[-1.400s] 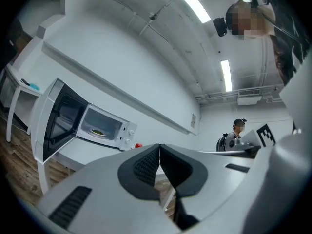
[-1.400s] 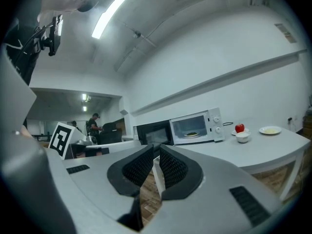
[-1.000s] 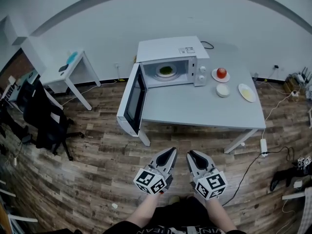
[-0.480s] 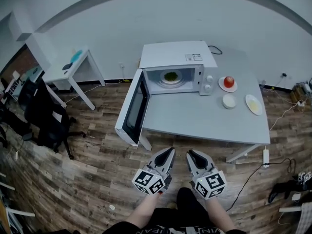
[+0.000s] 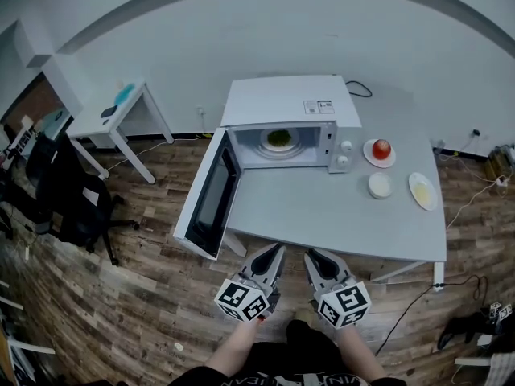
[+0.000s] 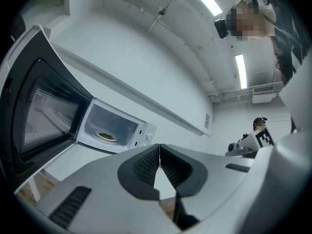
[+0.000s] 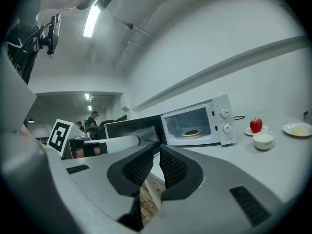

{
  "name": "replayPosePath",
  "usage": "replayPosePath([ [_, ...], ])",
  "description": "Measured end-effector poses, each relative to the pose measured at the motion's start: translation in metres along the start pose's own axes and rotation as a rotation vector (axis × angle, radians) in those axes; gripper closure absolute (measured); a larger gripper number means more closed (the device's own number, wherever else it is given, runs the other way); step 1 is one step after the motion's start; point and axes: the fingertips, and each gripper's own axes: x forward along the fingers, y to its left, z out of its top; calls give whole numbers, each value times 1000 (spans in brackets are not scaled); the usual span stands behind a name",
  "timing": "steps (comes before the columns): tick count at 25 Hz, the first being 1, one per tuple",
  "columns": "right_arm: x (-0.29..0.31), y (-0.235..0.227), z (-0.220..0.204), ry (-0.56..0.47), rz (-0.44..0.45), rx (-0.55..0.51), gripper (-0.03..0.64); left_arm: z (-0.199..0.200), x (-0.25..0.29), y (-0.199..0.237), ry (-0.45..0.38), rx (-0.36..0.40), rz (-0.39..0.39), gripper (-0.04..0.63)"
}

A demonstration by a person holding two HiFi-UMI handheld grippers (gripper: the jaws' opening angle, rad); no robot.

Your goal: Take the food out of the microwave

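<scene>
The white microwave (image 5: pixel 286 119) stands on the grey table (image 5: pixel 338 211) with its door (image 5: pixel 205 199) swung wide open to the left. Inside, on a pale plate, lies the green food (image 5: pixel 278 139), also seen in the left gripper view (image 6: pixel 106 136) and the right gripper view (image 7: pixel 191 132). Both grippers hover side by side short of the table's near edge, pointing level at the microwave. My left gripper (image 5: pixel 278 250) (image 6: pixel 159 146) is shut and empty. My right gripper (image 5: pixel 311 255) (image 7: pixel 157 147) keeps a narrow slit between its jaws, with nothing in it.
Right of the microwave sit a red apple on a saucer (image 5: pixel 381 148), a small white bowl (image 5: pixel 379 185) and a plate with something yellow (image 5: pixel 423 190). The open door overhangs the table's left side. A black chair (image 5: pixel 68 191) and a white side table (image 5: pixel 121 107) stand at the left.
The table and microwave have come closer and lower in the head view; both grippers have advanced toward the table's near edge, still side by side, jaws unchanged.
</scene>
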Motion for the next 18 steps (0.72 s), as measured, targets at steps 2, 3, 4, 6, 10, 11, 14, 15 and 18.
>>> replayPosePath([
  [2,7,-9,2,0,1,4,560,1,9,5,-2,-1,6,584],
  [3,10,-12,3,1,3,5,560,2,13,7,-2,-1,9,584],
  [4,13,-15,4,1,7,5,560,2,16,10,-2,-1,12,584],
  [6,18,-19,6,3,18,1,560,2,22,14,-4,-2,20,584],
  [10,26,-31,9,10,29,0,560,4,38,19,-8,-3,26,584],
  [11,27,-34,10,12,28,1,560,4,42,20,-7,-5,26,584],
  [14,29,-44,11,16,26,2,560,2,51,20,-5,-8,28,584],
  [15,29,-48,11,16,26,3,560,2,54,21,-6,-8,28,585],
  [18,32,-58,10,15,27,11,560,-1,63,21,-9,-4,30,584],
])
